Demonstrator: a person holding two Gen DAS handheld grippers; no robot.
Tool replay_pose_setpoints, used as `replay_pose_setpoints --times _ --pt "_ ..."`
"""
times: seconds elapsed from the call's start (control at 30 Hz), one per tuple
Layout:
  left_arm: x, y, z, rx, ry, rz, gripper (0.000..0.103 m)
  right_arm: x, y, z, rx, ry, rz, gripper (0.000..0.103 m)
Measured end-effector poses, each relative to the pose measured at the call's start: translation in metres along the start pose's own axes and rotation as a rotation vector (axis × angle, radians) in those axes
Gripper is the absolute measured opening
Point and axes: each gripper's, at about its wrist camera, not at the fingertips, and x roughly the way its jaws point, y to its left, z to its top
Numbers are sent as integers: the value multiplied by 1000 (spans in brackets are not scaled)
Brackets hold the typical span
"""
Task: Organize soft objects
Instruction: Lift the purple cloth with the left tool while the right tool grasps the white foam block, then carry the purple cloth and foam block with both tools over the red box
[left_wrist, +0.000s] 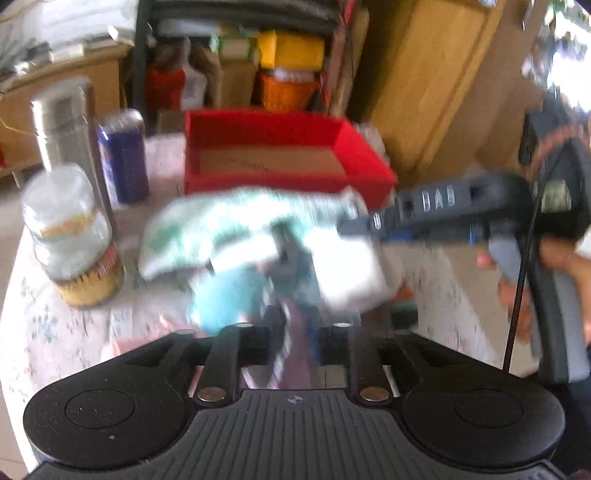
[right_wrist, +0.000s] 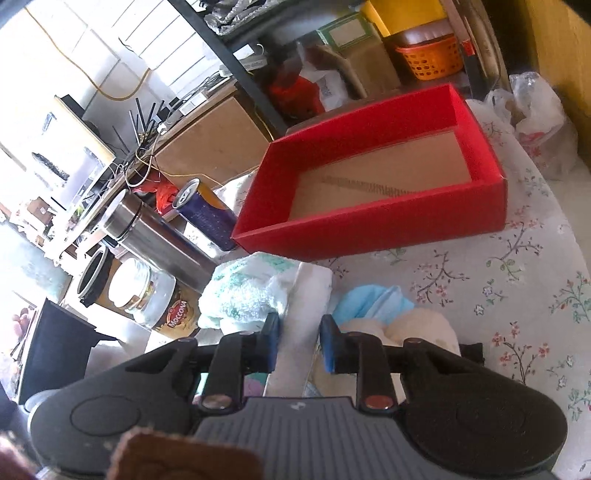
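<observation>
The right gripper (right_wrist: 297, 341) is clamped on a white cloth (right_wrist: 306, 295); the left gripper (left_wrist: 295, 295) is blurred, jaws part open, nothing clearly held. Beyond lie the green towel (right_wrist: 240, 291) and empty red box (right_wrist: 369, 225). Judged step: lifting 1 cloth; next, carry it boxward.

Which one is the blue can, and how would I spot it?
Find the big red cardboard box on the flowery tablecloth. Just beyond its left corner stands the dark blue drinks can, next to the taller shiny steel flask. Among the containers there, only it is blue, with a silver pull-tab top.
</observation>
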Motion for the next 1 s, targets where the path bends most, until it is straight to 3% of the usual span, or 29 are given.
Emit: replay_pose_setpoints --times 0.07,0.23,0.33,0.47,0.53,0.67,0.77,0.9,1.0 --pt "2 -5 -9 10 13 29 60 0 2 -1 -12 1 1 0" --pt "24 -18 -21 38 90 41 51 -1 1 -8 -15 16 8 0" --pt "41 -26 -32 47 132 59 53 -3 -2 -9 -3 20 15 0" --pt "72 -30 -43 70 198 149 59 -1 -4 -11 5 35 15 0" --pt "79 -31 -48 93 193 174 60 0 -2 -13 -12 41 13 0" --pt "80 -29 -47 68 151 206 47 4 0 -17 -34 48 6 0" --pt "73 -24 -42 24 149 178 9 5 7 -15 -65 36 7 0" --pt "55 -18 -36 -22 115 116 6 -11 13 -11 -84 -14 51 0" --pt "36 -10 -31 -99 76 1 6 -20 11 -10 -65 -24 79 0"
